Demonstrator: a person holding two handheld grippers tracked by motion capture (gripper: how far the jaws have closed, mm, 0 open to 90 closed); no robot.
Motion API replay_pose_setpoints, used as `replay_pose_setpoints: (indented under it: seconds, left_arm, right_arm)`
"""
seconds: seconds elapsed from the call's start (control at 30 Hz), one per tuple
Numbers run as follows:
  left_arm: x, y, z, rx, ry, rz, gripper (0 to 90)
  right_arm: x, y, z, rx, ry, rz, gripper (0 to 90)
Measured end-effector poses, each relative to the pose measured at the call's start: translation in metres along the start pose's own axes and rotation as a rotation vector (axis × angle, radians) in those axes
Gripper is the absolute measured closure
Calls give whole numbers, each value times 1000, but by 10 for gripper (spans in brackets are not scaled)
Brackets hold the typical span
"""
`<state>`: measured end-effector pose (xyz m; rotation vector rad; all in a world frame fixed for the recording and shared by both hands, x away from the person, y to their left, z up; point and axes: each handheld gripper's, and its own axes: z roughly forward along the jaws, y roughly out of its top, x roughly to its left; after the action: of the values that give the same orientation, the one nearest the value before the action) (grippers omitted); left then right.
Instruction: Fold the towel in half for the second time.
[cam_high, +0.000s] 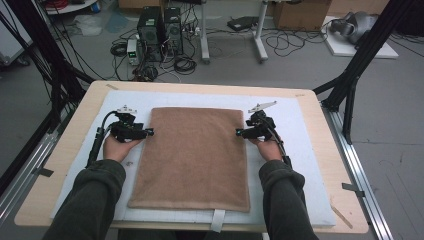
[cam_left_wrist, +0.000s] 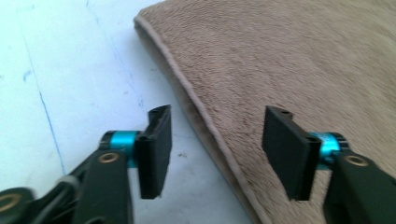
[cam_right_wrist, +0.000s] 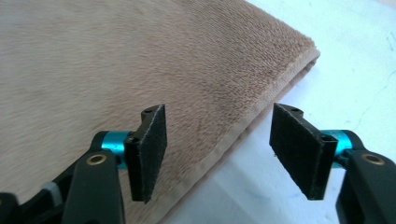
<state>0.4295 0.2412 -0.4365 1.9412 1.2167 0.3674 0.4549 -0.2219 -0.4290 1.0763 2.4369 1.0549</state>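
Towel edges approached by both grippers

The folded towel is laid flat mid-bench on a white mat; soft and limp, it is best pinched at its side hems, where left gripper and right gripper are held apart, unclamped.

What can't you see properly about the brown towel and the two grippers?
- Under the brown towel: hidden by its own folded layers in the high view.
- Left gripper view: the picture's edges cut the towel off, and the near edge is blurred.
- Right gripper view: whether the pads touch the towel; they look open astride its edge.
- High view: both grippers' jaws are too small to read.
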Motion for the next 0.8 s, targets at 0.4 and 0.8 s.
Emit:
replay_pose_setpoints:
  seconds: [0.4, 0.8]
  left_arm:
    - [-8, -3, 8, 37, 5, 45, 693]
    - [-2, 0, 1, -8, -72, -23, 845]
  right_arm:
    - [3, -6, 14, 13, 87, 30, 708]
    - [0, -3, 7, -10, 152, 59, 821]
